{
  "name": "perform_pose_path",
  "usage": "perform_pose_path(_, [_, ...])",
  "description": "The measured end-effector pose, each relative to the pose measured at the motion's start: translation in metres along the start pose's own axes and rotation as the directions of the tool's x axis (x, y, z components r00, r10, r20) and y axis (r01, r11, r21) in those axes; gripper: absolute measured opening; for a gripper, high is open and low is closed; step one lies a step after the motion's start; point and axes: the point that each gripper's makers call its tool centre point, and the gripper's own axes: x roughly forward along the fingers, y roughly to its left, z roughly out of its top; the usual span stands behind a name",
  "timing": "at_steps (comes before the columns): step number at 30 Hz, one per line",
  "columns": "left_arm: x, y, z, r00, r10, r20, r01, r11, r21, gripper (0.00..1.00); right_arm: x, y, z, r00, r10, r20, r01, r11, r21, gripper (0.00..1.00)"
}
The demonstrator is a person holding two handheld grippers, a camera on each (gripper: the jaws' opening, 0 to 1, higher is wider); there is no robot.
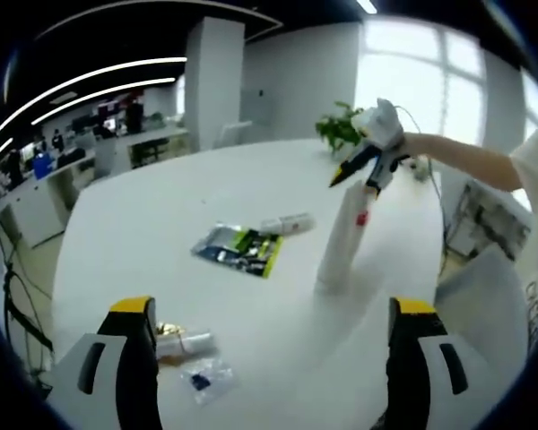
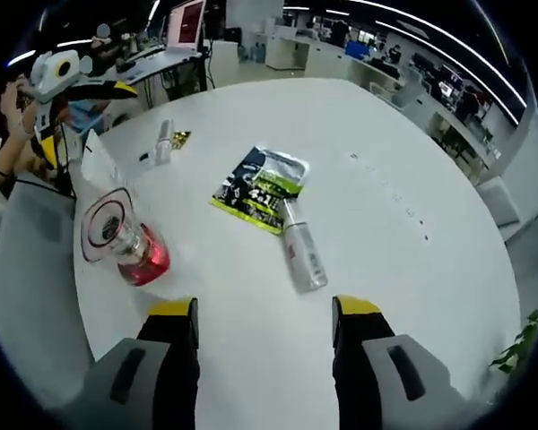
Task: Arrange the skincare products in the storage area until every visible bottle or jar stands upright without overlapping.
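On the white table (image 2: 412,179) a slim white bottle (image 2: 302,253) lies on its side, its far end touching a green and silver sachet (image 2: 258,190). The right gripper (image 2: 264,313) hangs just short of it with jaws spread and nothing between them. The tall bottle with a red base (image 2: 130,242) already stands upright, left of the sachet.

The step in hand looks to be righting the lying bottle. A clean grip would take it across the body near the cap end, then tip it up on bare table clear of the sachet.

The left gripper (image 1: 273,309) is also released and empty, near a small tube (image 1: 184,343) and a clear packet (image 1: 206,376).
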Motion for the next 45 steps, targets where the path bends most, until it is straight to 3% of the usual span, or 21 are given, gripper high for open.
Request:
perform_pose_path(7, [-0.001, -0.002, -0.005, 1.000, -0.001, 0.000, 0.001, 1.000, -0.026, 0.99, 0.014, -0.006, 0.005, 1.000, 0.014, -0.025, -0.015, 1.000, -0.022, 0.52])
perform_pose_path(9, [-0.001, -0.005, -0.007, 1.000, -0.001, -0.001, 0.001, 1.000, -0.026, 0.99, 0.021, -0.009, 0.008, 0.999, 0.050, -0.019, -0.050, 0.999, 0.002, 0.50])
perform_pose_path(15, [-0.004, -0.012, -0.016, 1.000, -0.006, -0.004, 0.006, 0.999, -0.045, 0.99, 0.031, -0.010, 0.005, 0.997, 0.036, -0.067, -0.037, 0.999, -0.019, 0.48])
perform_pose_path(19, [-0.005, -0.016, -0.023, 1.000, -0.014, -0.016, 0.013, 0.999, -0.051, 0.99, 0.040, -0.021, 0.009, 0.997, 0.029, -0.067, -0.030, 0.999, -0.014, 0.46])
perform_pose_path(33, [-0.008, -0.025, -0.028, 1.000, -0.015, -0.009, 0.015, 0.996, -0.085, 0.99, 0.077, -0.053, 0.008, 0.992, 0.018, -0.122, -0.022, 0.999, -0.030, 0.41])
perform_pose_path(45, [-0.010, -0.031, -0.036, 1.000, -0.023, -0.009, 0.021, 0.993, -0.117, 0.99, 0.096, -0.061, 0.002, 0.985, 0.022, -0.169, -0.026, 0.999, -0.026, 0.37])
